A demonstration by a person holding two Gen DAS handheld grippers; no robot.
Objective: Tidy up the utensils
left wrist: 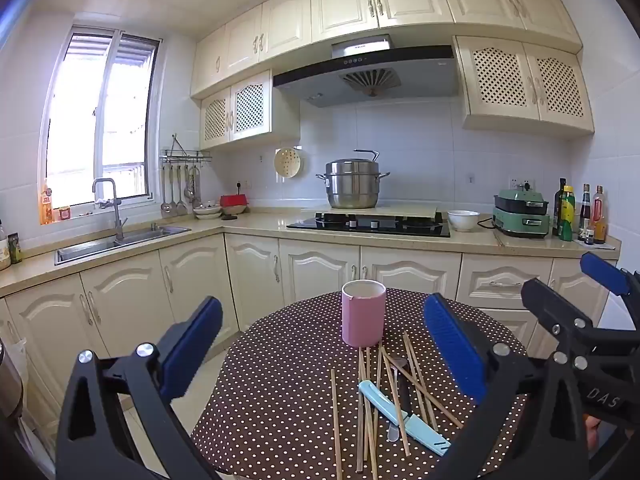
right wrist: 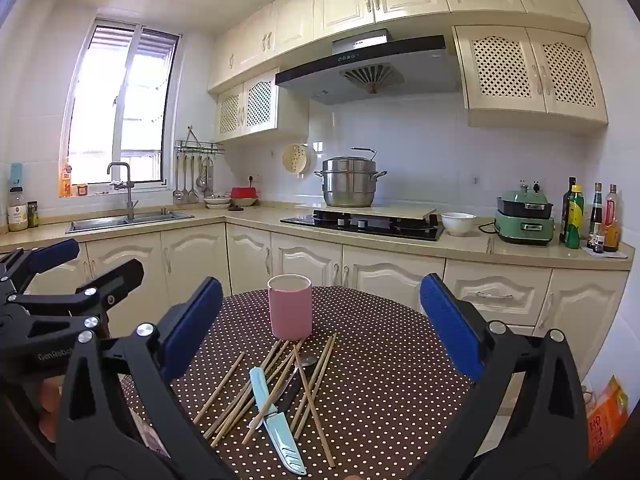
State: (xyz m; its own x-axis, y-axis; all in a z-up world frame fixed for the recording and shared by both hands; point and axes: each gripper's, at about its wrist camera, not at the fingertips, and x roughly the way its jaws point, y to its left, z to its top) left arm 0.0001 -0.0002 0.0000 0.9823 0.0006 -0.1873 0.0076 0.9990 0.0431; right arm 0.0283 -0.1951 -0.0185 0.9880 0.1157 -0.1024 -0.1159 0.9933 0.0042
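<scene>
A round table [left wrist: 280,360] in a brown dotted cloth holds a pink cup [left wrist: 363,314], standing upright near its far edge with the mouth open to the ceiling. Just in front of the cup lies a loose pile of chopsticks [left wrist: 370,404]. In the left wrist view their long axes run mostly from the cup toward the camera, a few crossing at shallow angles; one stick [left wrist: 336,424] lies a little apart on the left, also pointing near to far. In the right wrist view the same sticks fan out more, several slanting from lower left up toward the cup.

Across the pile lies a pale blue knife [left wrist: 404,416] in its sheath — its long axis runs diagonally, one end toward the cup and the other toward the table's near edge. A metal spoon [right wrist: 306,362] lies among the sticks, bowl toward the cup, its handle partly hidden under them.

The left gripper [left wrist: 322,348] hangs above the near side of the table, jaws spread wide with nothing between them. The right gripper [right wrist: 320,328] is likewise wide open and empty — its blue pads frame the cup and the pile from a distance.
</scene>
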